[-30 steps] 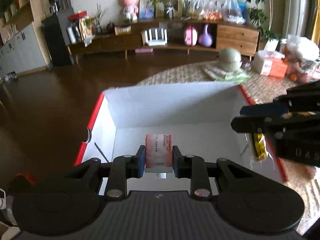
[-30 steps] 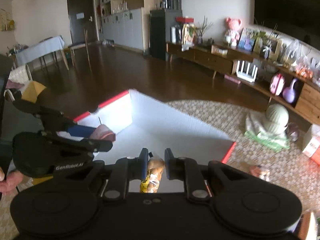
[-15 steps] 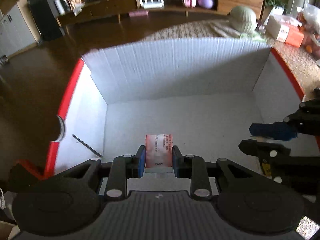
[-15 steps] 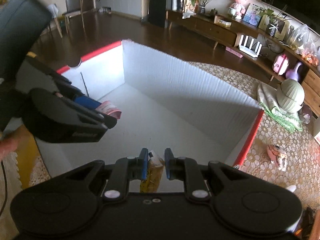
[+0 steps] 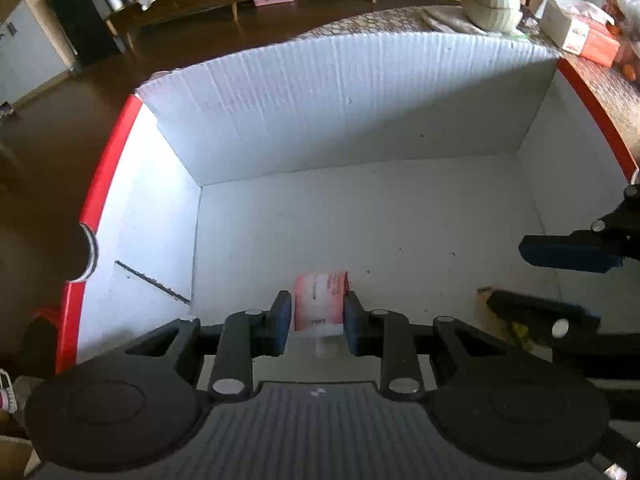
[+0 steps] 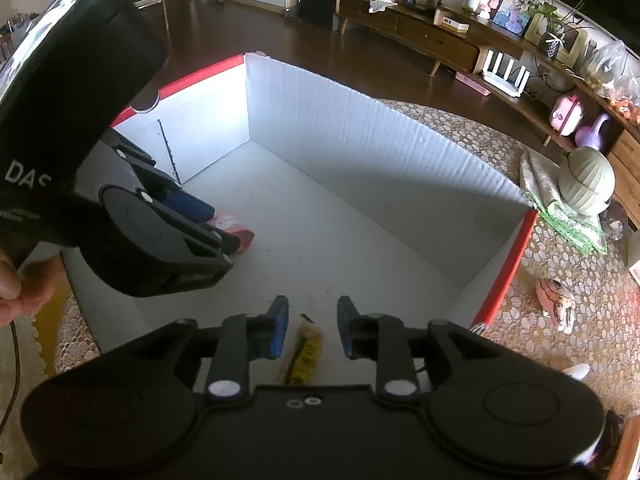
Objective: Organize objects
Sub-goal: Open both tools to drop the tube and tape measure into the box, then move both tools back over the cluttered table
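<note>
Reaching into the white box (image 5: 328,104) with red rims, both units work above its floor. The left hand-held gripper (image 5: 314,316) pinches a pink packet (image 5: 319,300) between its blue pads; the packet stands upright in the grip, low over the near part of the box floor. In the right wrist view the same left hand-held gripper (image 6: 224,236) shows at the left side of the box with the pink packet (image 6: 236,232) at its tip, close to the floor; whether the packet touches the floor cannot be told. The right hand-held gripper (image 6: 308,328) has its fingers spread, and a yellow packet (image 6: 306,354) lies between them on the box floor, touching neither pad. In the left wrist view the right hand-held gripper (image 5: 560,276) enters from the right edge, its fingers apart, with the yellow packet (image 5: 516,330) partly hidden under the lower finger. A hand (image 6: 24,288) grips the left unit's handle at the left edge of the right wrist view. The box rests on a surface covered with a patterned cloth (image 6: 592,312). On the cloth, outside the box to the right, lie a small pink packet (image 6: 556,300) and a green ribbed object (image 6: 588,188) on folded fabric.
</note>
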`<state>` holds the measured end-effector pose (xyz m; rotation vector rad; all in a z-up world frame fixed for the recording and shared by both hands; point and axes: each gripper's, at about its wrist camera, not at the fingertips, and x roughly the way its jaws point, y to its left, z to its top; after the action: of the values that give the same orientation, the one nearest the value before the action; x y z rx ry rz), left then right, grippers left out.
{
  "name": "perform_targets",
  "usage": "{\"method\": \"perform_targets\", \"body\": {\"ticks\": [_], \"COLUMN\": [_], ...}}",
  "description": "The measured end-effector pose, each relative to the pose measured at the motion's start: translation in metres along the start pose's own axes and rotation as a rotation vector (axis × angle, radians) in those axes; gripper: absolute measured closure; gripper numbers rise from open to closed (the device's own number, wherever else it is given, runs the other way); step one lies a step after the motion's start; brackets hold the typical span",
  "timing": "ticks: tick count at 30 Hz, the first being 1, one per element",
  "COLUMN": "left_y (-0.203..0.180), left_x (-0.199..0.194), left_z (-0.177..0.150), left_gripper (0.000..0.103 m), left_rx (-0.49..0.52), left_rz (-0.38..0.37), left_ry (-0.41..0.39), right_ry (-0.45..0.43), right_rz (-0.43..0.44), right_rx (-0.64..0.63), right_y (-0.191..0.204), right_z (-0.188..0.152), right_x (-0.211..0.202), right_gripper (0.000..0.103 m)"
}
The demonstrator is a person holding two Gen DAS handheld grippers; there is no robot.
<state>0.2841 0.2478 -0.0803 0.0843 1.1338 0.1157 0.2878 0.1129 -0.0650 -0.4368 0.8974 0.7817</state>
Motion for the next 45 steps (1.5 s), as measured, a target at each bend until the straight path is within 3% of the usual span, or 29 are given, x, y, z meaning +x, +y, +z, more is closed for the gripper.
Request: {"method": "perform_targets", "body": {"ticks": [3,6,11,15,24,35,38,39,40,45], "left_y": [0.001,-0.001,-0.003,-0.005,-0.016,-0.042,-0.053,-0.057,-0.061,-0.082], "left_x": [-0.003,-0.006,-0.02,-0.034,-0.066,-0.116,-0.129,-0.134,-0.139,-0.159], "left_z": [-0.002,-0.002,-0.003,-0.004,-0.013,-0.038,-0.047,-0.051,-0.054,-0.068], "left_gripper": [0.077,0.077,0.077,0.077,0.077,0.077,0.061,0.044,0.035,0.033], "left_rx": [0.002,-0.006,-0.005,-0.014,-0.042,-0.031,-0.014,-0.011,-0.006,-0.008], "left_rz": [0.002,0.022,0.03,0.031,0.033,-0.016,-0.02,-0.013,-0.007,-0.03], "left_ry": [-0.012,-0.027,-0.063,-0.091,-0.148,-0.243,-0.273,-0.286,-0.303,-0.352], "right_ry": [-0.017,-0.039,-0.079,-0.126,-0.204,-0.257,-0.273,-0.278,-0.283,-0.309], "right_rz": [0.009,0.018,0.029,0.038,0.042,0.028,0.025,0.025,0.027,0.012], "right_rx": [0.003,0.003,0.006,0.019,0.042,0.073,0.084,0.091,0.097,0.124], "right_y": [-0.001,0.001,0.001,0.0,-0.005,-0.014,-0.017,-0.019,-0.02,-0.026], "right_z": [-0.001,-0.006,-0.012,-0.015,-0.034,-0.07,-0.082,-0.086,-0.089,-0.111], "right_x": [-0.005,-0.015,-0.035,-0.056,-0.104,-0.147,-0.159,-0.163,-0.167,-0.185], "right_gripper": [0.066,0.051,0.05,0.042,0.033,0.029,0.024,0.023,0.022,0.015]}}
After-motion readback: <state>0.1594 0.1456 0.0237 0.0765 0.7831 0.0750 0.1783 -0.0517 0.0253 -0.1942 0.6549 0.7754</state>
